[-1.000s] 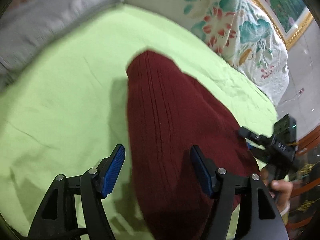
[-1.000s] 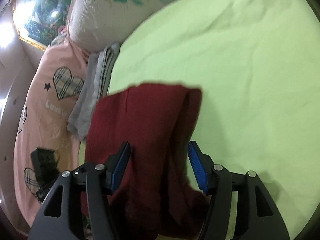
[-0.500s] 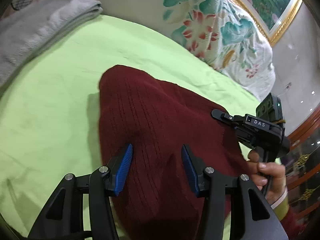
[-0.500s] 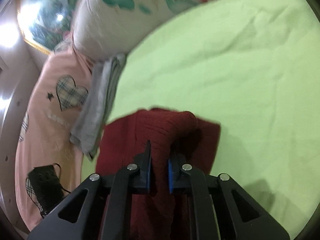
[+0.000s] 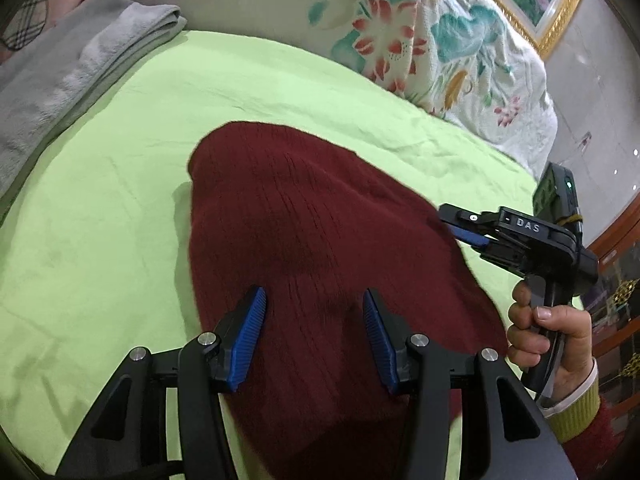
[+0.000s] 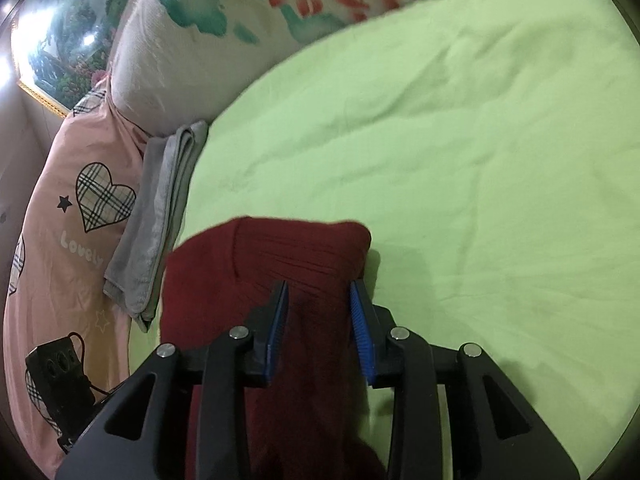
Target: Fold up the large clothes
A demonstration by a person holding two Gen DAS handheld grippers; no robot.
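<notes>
A dark red knitted sweater [image 5: 300, 208] lies folded on the green sheet [image 5: 100, 240]. My left gripper [image 5: 313, 294] hovers over its near part, jaws apart, and the pads do not press the knit. In the same view my right gripper [image 5: 460, 224] reaches in at the sweater's right edge, held by a person's hand [image 5: 548, 328]. In the right wrist view the right gripper [image 6: 319, 285] is opening. A raised ridge of the sweater [image 6: 200, 300] sits between its blue pads [image 6: 362, 320].
A folded grey towel [image 5: 60, 80] [image 6: 160, 208] lies along the sheet's edge. A floral quilt [image 5: 420, 40] is piled at the head of the bed. Pink bedding with plaid hearts [image 6: 72, 220] carries a black device with a cord [image 6: 56, 376]. The green sheet [image 6: 480, 160] stretches wide to the right.
The right gripper closed on a ridge of the sweater half a second ago and has now spread its jaws again. The left gripper's jaws narrowed from wide and shifted over the sweater.
</notes>
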